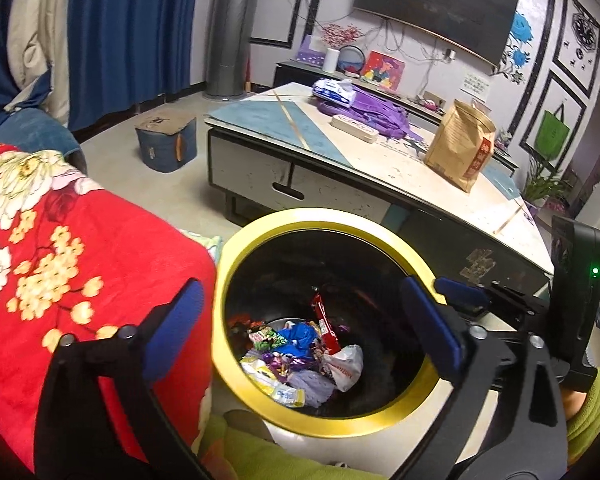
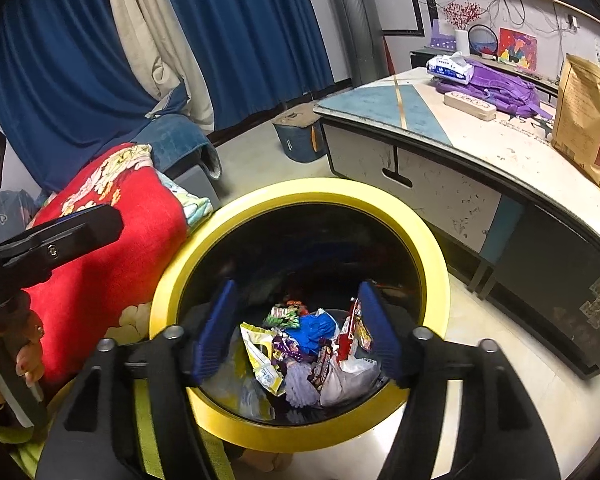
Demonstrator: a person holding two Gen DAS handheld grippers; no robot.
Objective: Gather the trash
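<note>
Right wrist view: right gripper [image 2: 296,336] hangs over the mouth of the bin [image 2: 436,264], blue pads [image 2: 216,332] wide apart, nothing between them. Left wrist view: left gripper [image 1: 304,328] sits over the same bin's [image 1: 236,268] yellow rim, pads [image 1: 176,320] also spread and empty; the right gripper's body shows at its right edge.

Trash [image 2: 300,352] lies heaped at the bottom of the bin [image 1: 300,356]: wrappers, a blue crumpled piece, a white bag, a red packet standing on end against the pile.

Judgement: the drop appears made, both jaws being bare above the load. To finish the step well, lift each gripper straight up clear of the rim before swinging aside, so no finger catches the rim and tips the bin. Then check the table [image 2: 480,148] for leftovers; whether the brown bag [image 2: 584,120], tissue pack [image 2: 450,68], purple backpack [image 2: 500,88] and beige power strip [image 2: 470,105] count as trash cannot be told.

Writing: the brown bag carries a red strip with Chinese characters, 纯碱烤 legible at best, with fine print beside it too small to read. The white bag in the bin shows red lettering, upside down, unreadable. The tissue pack's blue print is illegible

Beside the bin lies a red floral blanket [image 2: 112,216]
</note>
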